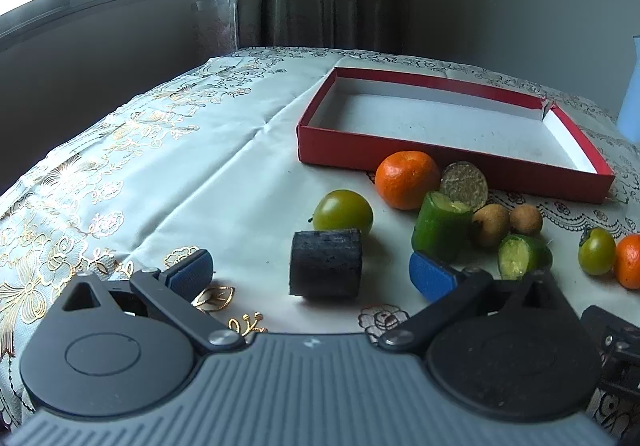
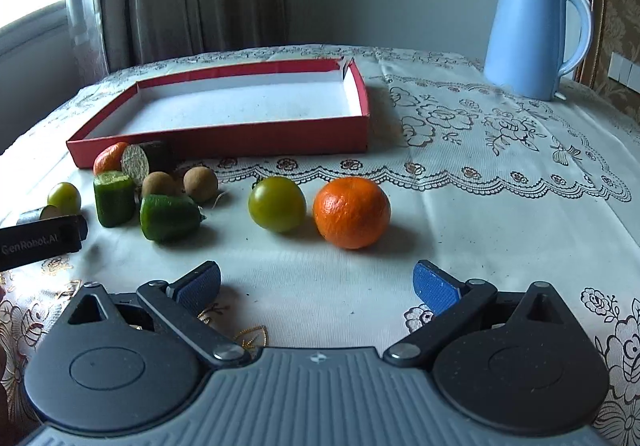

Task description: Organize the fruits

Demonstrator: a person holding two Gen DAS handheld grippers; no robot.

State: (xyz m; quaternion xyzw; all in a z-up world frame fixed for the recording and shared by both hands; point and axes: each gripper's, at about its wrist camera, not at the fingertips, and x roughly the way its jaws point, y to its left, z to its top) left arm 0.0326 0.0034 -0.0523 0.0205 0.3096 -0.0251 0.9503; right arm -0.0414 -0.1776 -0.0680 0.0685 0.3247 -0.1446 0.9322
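A shallow red box with a white inside lies empty at the back of the table. In front of it lie an orange, a green tomato, a dark cut cylinder, two green cucumber pieces, a cut dark piece and two brown longans. My left gripper is open, just short of the dark cylinder. My right gripper is open, a little in front of a second orange and a second green tomato.
A light blue kettle stands at the back right on the flowered tablecloth. The left gripper's black body shows at the left edge of the right wrist view. Curtains and a window are behind the table.
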